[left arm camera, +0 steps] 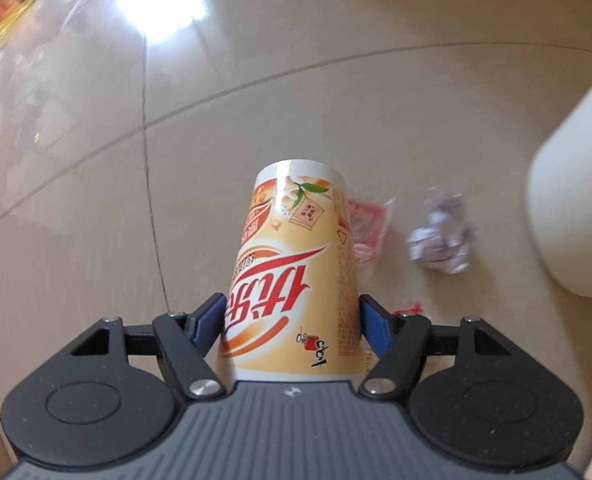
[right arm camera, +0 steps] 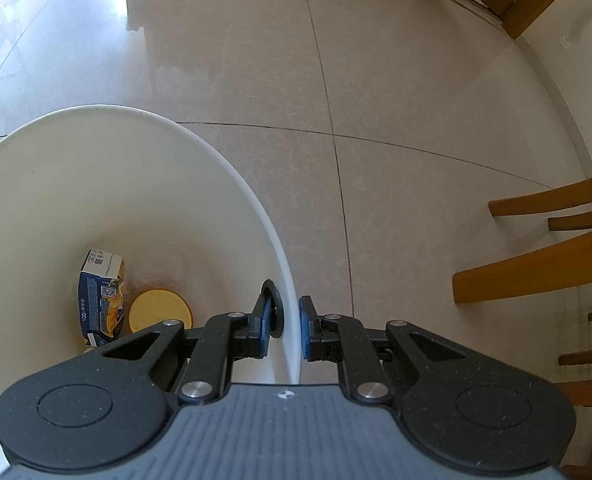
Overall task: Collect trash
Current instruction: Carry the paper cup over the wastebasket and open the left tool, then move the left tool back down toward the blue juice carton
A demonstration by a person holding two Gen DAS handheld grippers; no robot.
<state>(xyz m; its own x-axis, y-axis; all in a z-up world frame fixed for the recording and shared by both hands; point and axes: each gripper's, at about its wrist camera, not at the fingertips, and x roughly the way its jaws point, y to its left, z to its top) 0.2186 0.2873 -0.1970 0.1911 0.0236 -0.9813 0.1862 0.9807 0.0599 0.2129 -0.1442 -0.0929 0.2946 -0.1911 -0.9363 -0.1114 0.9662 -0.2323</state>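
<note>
left tongs (left arm camera: pixel 292 320) gripping cup (left arm camera: pixel 296 264) (upside down), right tongs (right arm camera: pixel 286 326) pinching bin wall (right arm camera: pixel 292 344)

On the paper cup (left arm camera: pixel 292 276) in your left wrist view, large red Chinese brush characters run across the side, seen upside down; the glyph 优 can be made out, the rest is not certain. A small red-and-black signature mark sits near the cup's rim. A triangular recycling sign is on its right side. In your right wrist view, the blue carton (right arm camera: pixel 102 296) carries QR codes and fine print too small to read.
</note>
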